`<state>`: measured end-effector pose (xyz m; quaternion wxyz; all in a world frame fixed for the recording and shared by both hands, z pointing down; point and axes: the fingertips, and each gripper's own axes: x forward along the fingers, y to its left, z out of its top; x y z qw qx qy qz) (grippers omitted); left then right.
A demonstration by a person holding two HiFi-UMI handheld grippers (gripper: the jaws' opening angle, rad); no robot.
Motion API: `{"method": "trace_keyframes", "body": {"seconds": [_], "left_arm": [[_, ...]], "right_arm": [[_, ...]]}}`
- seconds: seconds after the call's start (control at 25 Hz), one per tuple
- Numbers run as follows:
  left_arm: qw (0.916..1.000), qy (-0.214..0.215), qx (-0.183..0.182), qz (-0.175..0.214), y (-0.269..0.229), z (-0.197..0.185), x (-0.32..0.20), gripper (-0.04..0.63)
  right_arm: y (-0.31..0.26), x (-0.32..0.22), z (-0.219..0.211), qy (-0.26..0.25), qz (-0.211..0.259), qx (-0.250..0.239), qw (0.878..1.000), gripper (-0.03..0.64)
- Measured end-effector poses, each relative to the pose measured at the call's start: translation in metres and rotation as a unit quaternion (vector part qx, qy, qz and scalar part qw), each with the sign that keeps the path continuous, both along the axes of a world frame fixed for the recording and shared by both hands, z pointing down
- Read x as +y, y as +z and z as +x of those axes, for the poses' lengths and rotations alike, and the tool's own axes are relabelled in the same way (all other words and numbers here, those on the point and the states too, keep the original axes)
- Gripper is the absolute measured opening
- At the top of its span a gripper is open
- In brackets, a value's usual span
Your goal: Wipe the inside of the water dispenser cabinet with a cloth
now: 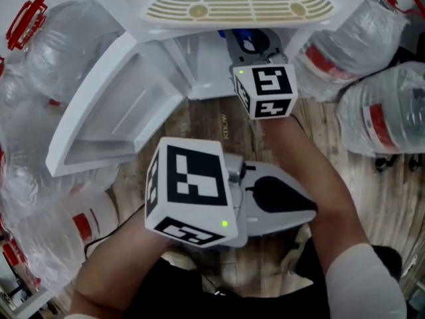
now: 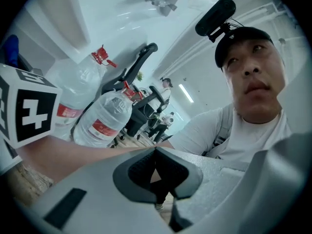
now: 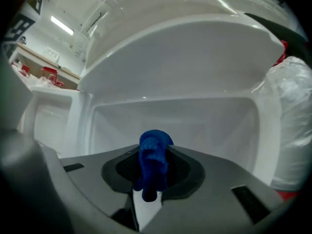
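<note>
Two hand-held grippers, one working: your right hand-held gripper (image 3: pixel 152 177) is clamped on the blue cloth (image 3: pixel 155 152) at the mouth of the water dispenser cabinet (image 3: pixel 204 118). The left hand-held gripper (image 2: pixel 155 172) hangs back, jaws together, empty. Wiping looks about to begin, so press the cloth against an inner wall and sweep.

Office workroom: we stand on a wood-pattern floor (image 1: pixel 212 121) crowded with big water-cooler bottles (image 1: pixel 388 111), red-capped and red-labelled, round a white dispenser cabinet (image 1: pixel 199 65). Behind us are black office chairs (image 2: pixel 138 118), ceiling strip lights (image 2: pixel 185 92) and other people at work.
</note>
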<state>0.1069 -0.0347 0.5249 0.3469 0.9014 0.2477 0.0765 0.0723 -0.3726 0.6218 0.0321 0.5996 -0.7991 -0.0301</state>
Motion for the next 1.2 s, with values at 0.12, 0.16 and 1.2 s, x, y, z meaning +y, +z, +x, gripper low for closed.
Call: {"method": "trace_keyframes", "body": {"seconds": [0.12, 0.16, 1.2], "left_arm": [[0.9997, 0.020, 0.016, 0.003, -0.009, -0.006, 0.003, 0.002], [0.9995, 0.022, 0.022, 0.001, -0.014, -0.008, 0.003, 0.002], [0.9923, 0.121, 0.012, 0.026, -0.013, -0.077, 0.026, 0.002]], "right_arm": [[0.009, -0.013, 0.026, 0.079, -0.017, -0.010, 0.997, 0.095], [0.012, -0.017, 0.032, 0.100, -0.020, -0.011, 0.995, 0.095], [0.030, 0.041, 0.089, 0.310, -0.070, -0.001, 0.948, 0.095]]}}
